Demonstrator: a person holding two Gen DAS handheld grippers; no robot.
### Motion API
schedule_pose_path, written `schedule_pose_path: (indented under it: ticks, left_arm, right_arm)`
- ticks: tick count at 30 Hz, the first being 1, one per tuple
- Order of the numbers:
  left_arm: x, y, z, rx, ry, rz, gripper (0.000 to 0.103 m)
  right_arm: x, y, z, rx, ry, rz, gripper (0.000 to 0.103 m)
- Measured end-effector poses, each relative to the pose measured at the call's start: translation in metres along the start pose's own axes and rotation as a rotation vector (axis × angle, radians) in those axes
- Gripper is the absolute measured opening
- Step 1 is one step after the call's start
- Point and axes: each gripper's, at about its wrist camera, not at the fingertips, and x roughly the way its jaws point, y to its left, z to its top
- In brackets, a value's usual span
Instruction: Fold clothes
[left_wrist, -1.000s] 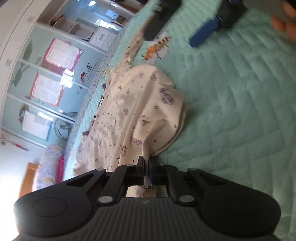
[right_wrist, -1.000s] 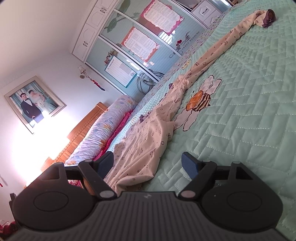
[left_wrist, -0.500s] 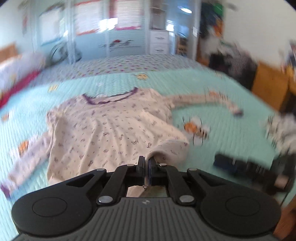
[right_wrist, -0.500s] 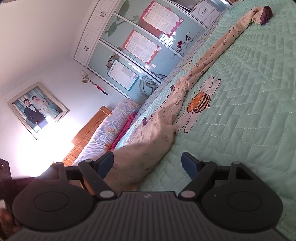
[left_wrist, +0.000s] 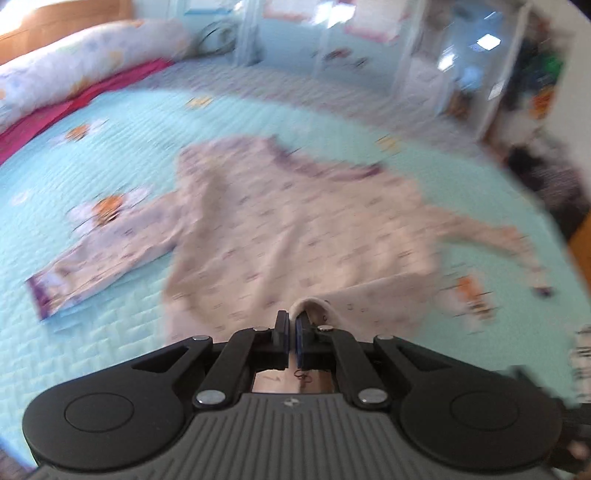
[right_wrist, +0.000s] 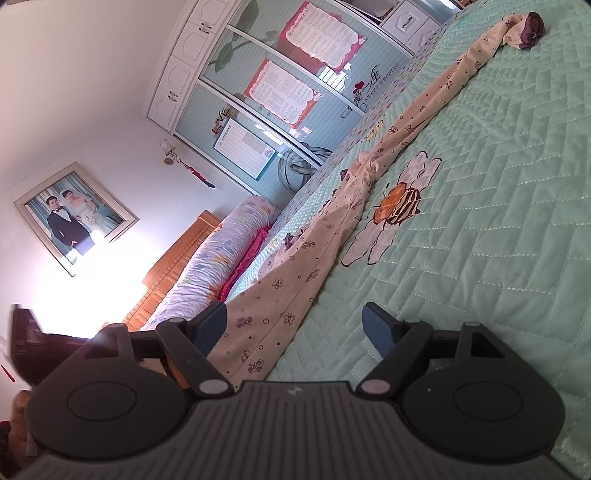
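Carry the pinched hem up and over toward the collar (left_wrist: 325, 168) in one smooth sweep, keeping the fold line straight and the cloth taut so no crease gets trapped. The top (left_wrist: 295, 229) lies spread on the bed (left_wrist: 110, 332), sleeves out either side of the collar. The left tool (left_wrist: 291, 341) is pressed together on the hem. The right tool (right_wrist: 293, 330) is spread wide, holding nothing, the top's side edge between its fingers.
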Motion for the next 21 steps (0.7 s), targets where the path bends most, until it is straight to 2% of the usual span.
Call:
schedule_pose_path:
  ticks: [3, 6, 9, 13, 17, 19, 21]
  left_arm:
    - [0.035, 0.017, -0.005, -0.032, 0.072, 0.093, 0.003]
    - [0.059, 0.028, -0.016, -0.043, 0.125, 0.104, 0.003]
    - [0.068, 0.024, -0.025, 0.025, 0.124, 0.116, 0.003]
    - [0.069, 0.021, -0.031, 0.083, 0.103, 0.118, 0.003]
    - [0.068, 0.027, -0.033, 0.082, 0.099, 0.085, 0.003]
    - [0.068, 0.028, -0.033, 0.074, 0.106, 0.068, 0.003]
    - [0.067, 0.031, -0.032, 0.056, 0.111, 0.056, 0.003]
  right_arm:
    - [0.0, 0.0, 0.0, -0.001, 0.002, -0.002, 0.081]
    - [0.001, 0.002, 0.0, -0.01, 0.009, -0.013, 0.081]
    - [0.005, 0.009, 0.0, -0.042, 0.033, -0.053, 0.081]
    - [0.019, 0.033, -0.001, -0.071, 0.124, -0.105, 0.088]
    - [0.044, 0.059, -0.016, 0.012, 0.236, -0.004, 0.088]
    - [0.063, 0.065, -0.029, 0.09, 0.31, 0.047, 0.087]
    - [0.077, 0.062, -0.041, 0.199, 0.351, 0.052, 0.087]
